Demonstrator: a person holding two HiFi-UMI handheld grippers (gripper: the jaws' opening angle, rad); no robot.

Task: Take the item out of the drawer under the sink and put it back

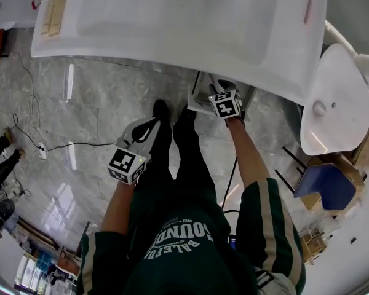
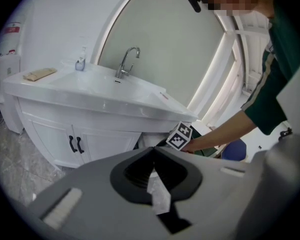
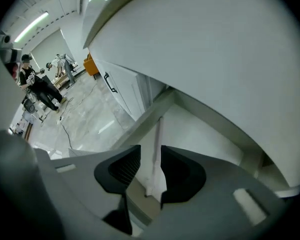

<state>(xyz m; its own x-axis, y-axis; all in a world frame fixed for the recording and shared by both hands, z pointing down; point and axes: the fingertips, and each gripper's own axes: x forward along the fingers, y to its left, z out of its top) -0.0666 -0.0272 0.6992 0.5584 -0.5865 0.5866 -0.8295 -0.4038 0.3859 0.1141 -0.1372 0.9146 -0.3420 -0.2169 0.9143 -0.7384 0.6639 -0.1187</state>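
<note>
The white sink [image 1: 172,17] spans the top of the head view, and an open drawer [image 1: 200,97] juts out beneath its right half. My right gripper [image 1: 216,86] reaches into that drawer, its tips hidden under the sink's edge. In the right gripper view its jaws [image 3: 150,156] stand open, and a thin pale stick-like item [image 3: 156,134] lies on the drawer's floor [image 3: 200,134] in line with the gap, untouched. My left gripper [image 1: 149,126] hangs back above the left leg. Its jaws [image 2: 152,151] are shut on nothing.
A white toilet [image 1: 332,97] stands to the right of the sink, with a blue object [image 1: 323,186] nearer me. Cabinet doors with black handles [image 2: 76,144] sit left of the drawer. Cables [image 1: 43,146] trail over the marble floor. A pink item [image 1: 307,6] lies on the counter.
</note>
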